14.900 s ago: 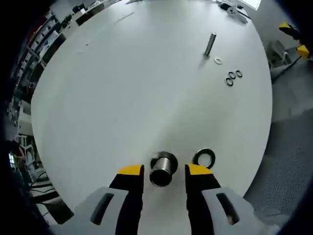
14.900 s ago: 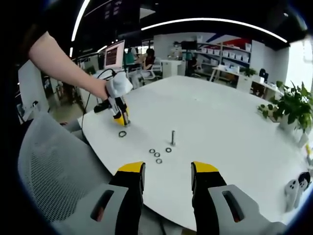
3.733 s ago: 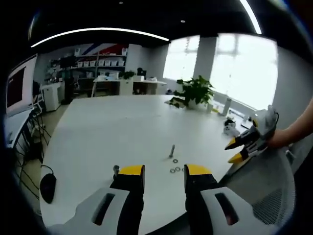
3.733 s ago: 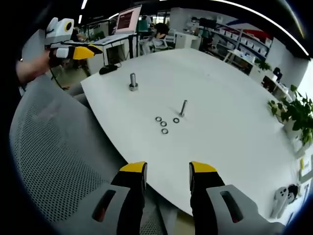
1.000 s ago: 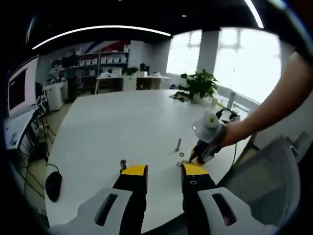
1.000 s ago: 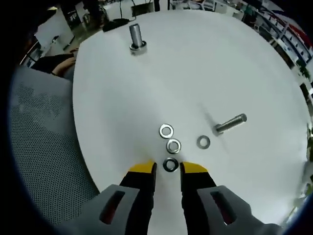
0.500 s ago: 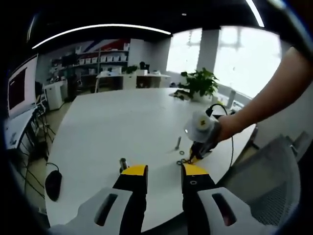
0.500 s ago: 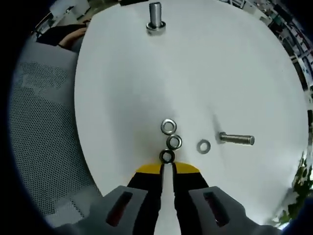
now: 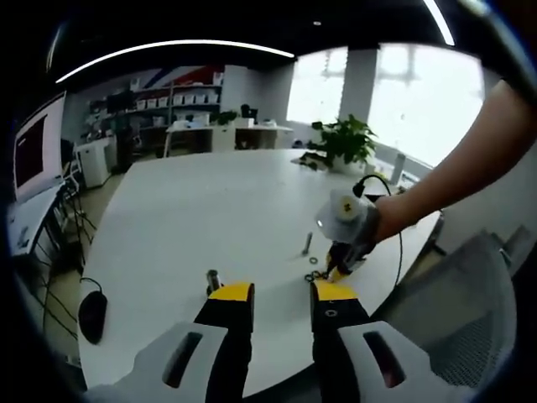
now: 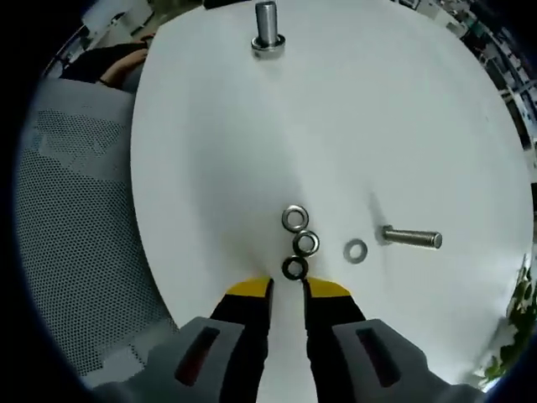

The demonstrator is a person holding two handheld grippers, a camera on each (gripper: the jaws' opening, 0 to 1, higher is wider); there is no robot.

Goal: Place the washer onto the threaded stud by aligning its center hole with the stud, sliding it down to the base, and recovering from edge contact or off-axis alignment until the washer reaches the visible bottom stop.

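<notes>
In the right gripper view, the mesh back of an office chair [image 10: 75, 210] lies to the left of the right gripper [image 10: 288, 291], close against the curved rim of the white table [image 10: 210, 126]. The jaws are a narrow gap apart with nothing between them, their yellow tips just short of the nearest dark washer [image 10: 294, 269]. Two more washers [image 10: 299, 231] run in a touching line straight ahead of it. A fourth, paler washer [image 10: 356, 250] lies apart to the right, and beyond it stands the slim threaded stud [image 10: 413, 238], foreshortened so it reads as lying sideways. Far ahead, a thicker stud [image 10: 267, 28] stands on its round base, with wide bare tabletop all round it.

In the left gripper view, a dark computer mouse [image 9: 91, 317] lies at the left near the table edge. The left gripper [image 9: 280, 295] has its jaws moderately apart, holding nothing. The thicker stud [image 9: 212, 280] stands just ahead of the left jaw. To the right, the right gripper [image 9: 337, 270] points down at the washers, which are too small to count. A potted plant [image 9: 340, 143] is behind it. No writing can be read.
</notes>
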